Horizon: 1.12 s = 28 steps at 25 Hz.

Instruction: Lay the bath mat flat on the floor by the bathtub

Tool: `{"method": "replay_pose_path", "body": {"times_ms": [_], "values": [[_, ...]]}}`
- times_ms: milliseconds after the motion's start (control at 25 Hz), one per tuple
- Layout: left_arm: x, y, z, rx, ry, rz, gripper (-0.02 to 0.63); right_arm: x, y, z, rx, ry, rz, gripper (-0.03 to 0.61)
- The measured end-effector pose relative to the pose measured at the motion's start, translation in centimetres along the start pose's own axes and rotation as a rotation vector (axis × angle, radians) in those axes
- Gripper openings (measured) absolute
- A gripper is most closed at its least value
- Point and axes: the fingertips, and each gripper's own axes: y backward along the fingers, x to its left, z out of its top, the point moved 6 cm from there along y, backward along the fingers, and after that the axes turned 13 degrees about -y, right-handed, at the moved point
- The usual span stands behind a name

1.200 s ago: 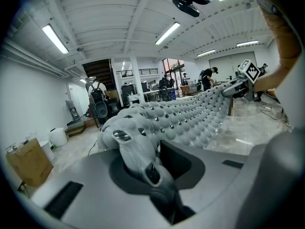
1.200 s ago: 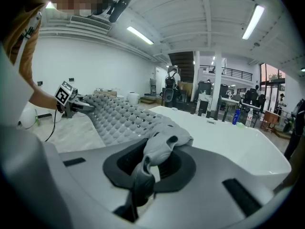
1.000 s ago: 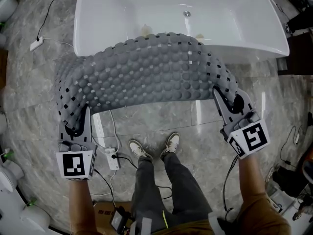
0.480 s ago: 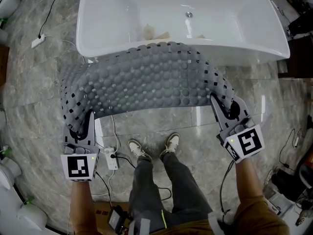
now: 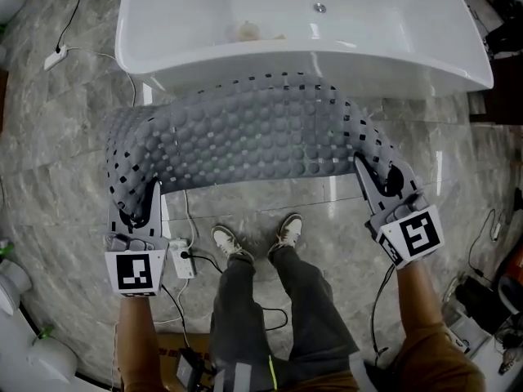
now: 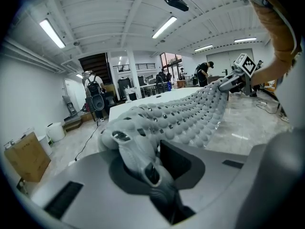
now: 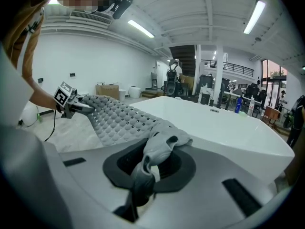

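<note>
Head view: the bath mat (image 5: 253,137) hangs off the floor (image 5: 65,121), stretched between my left gripper (image 5: 133,212) and right gripper (image 5: 381,178), just near of the bathtub (image 5: 392,64).

Left gripper view: the jaws are clamped on a bunched mat corner.

Right gripper view: same, pinching the other corner.

Risks: the power strip (image 5: 181,260) and its cable on the floor at left could leave a hump, and a bunched corner could slip out.

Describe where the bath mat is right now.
In the head view the bath mat hangs stretched between the left claw and right claw, above the floor beside the bathtub.
</note>
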Motion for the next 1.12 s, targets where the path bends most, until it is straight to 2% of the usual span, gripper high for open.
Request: {"method": "replay_pose_path", "body": {"times_ms": [200,520,800,920,1040,1120], "values": [[0.0,0.0,0.4,0.024,-0.004,-0.001,0.067,-0.2,0.0,-0.3,0.017,-0.036,0.001,0.046],[-0.3,0.4,0.9,0.051,-0.017,-0.017,0.067,-0.5,-0.1,-0.2,0.027,-0.034,0.014,0.046],[-0.1,0.5,1.2,0.026,-0.084,-0.018,0.067,-0.5,-0.1,-0.4,-0.002,-0.006,0.031,0.046],[-0.3,0.6,1.9,0.046,-0.075,-0.027,0.067,-1.1,0.0,-0.3,-0.002,-0.02,0.036,0.046],[0.2,2.0,3.8,0.097,-0.122,-0.023,0.067,-0.9,0.2,-0.6,-0.015,-0.078,0.068,0.046],[0.0,2.5,4.1,0.077,-0.129,-0.008,0.067,-0.6,1.0,-0.2,-0.037,-0.055,0.061,0.046]]}}
